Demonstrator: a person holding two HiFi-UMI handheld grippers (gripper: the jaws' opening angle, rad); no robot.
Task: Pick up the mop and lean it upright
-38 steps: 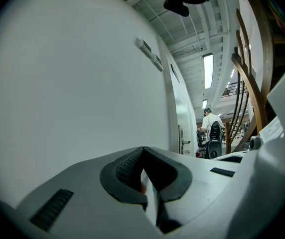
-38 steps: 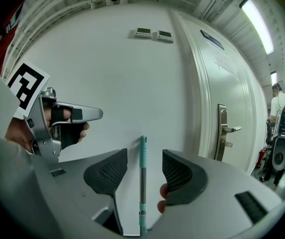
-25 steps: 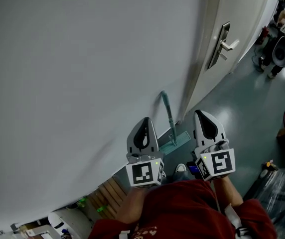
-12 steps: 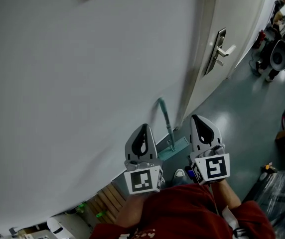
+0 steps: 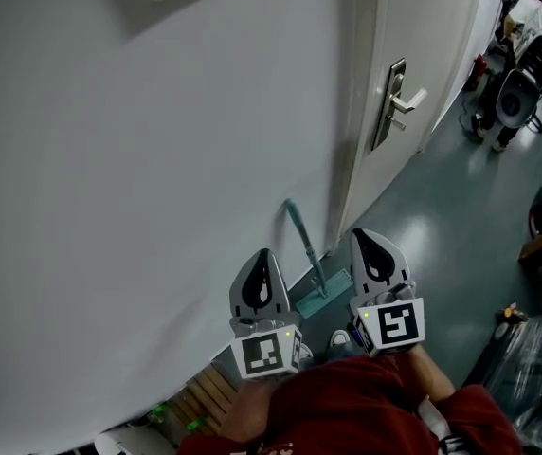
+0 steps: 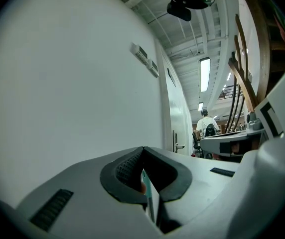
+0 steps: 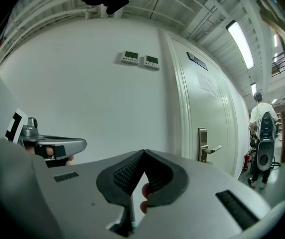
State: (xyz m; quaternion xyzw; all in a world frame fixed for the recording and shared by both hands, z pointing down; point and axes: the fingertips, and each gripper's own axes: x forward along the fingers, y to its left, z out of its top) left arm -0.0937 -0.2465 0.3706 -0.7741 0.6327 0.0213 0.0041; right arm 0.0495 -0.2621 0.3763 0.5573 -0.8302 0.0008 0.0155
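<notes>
The teal mop (image 5: 303,245) is pictured leaned upright against the white wall (image 5: 138,178), beside the door (image 5: 423,36). The left gripper (image 5: 262,257) and right gripper (image 5: 367,238) are held either side of it, jaws closed together, nothing gripped.

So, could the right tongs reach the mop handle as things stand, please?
Probably yes: the handle leans against the wall just left of the right tongs, with nothing between them; they are shut, though, and must open first.
</notes>
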